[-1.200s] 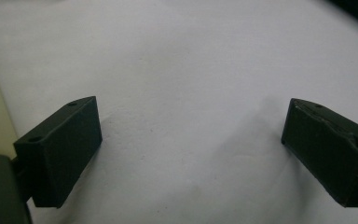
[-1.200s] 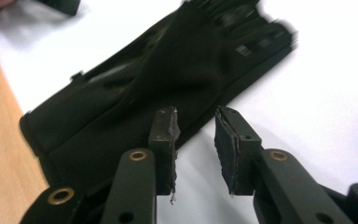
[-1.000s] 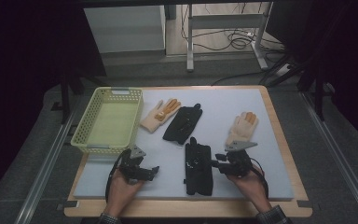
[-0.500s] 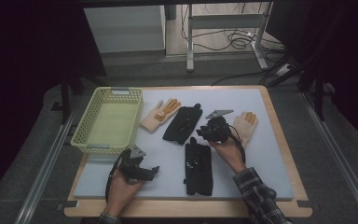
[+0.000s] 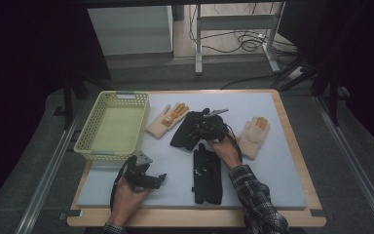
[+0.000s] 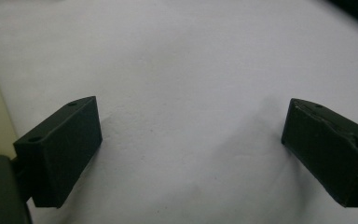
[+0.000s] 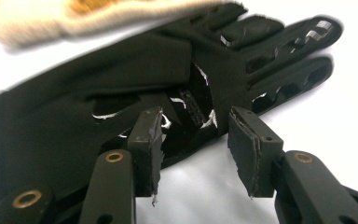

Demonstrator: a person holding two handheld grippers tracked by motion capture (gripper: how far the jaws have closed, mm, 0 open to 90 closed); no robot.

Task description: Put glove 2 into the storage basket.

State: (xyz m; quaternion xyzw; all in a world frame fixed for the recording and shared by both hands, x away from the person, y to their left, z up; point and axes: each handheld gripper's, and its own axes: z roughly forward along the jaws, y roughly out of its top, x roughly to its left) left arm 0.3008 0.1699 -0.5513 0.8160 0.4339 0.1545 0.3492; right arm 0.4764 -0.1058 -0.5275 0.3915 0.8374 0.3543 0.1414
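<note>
Right gripper [image 7: 193,140] over black glove [image 5: 187,129] lying mid-table [image 5: 282,161] beside a cream glove [image 5: 168,119]; jaws half-open, have just been opening, not gripping. Glove looks soft, light, floppy; best pinched at the cuff edge. Left gripper [image 6: 191,140] wide open, empty.

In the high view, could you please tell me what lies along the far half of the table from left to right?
Yellow basket → cream glove with orange fingers → black glove → right gripper → second cream glove.

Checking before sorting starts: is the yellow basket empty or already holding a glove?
Empty: the yellow basket shows a bare floor; all four gloves lie on the mat.
</note>
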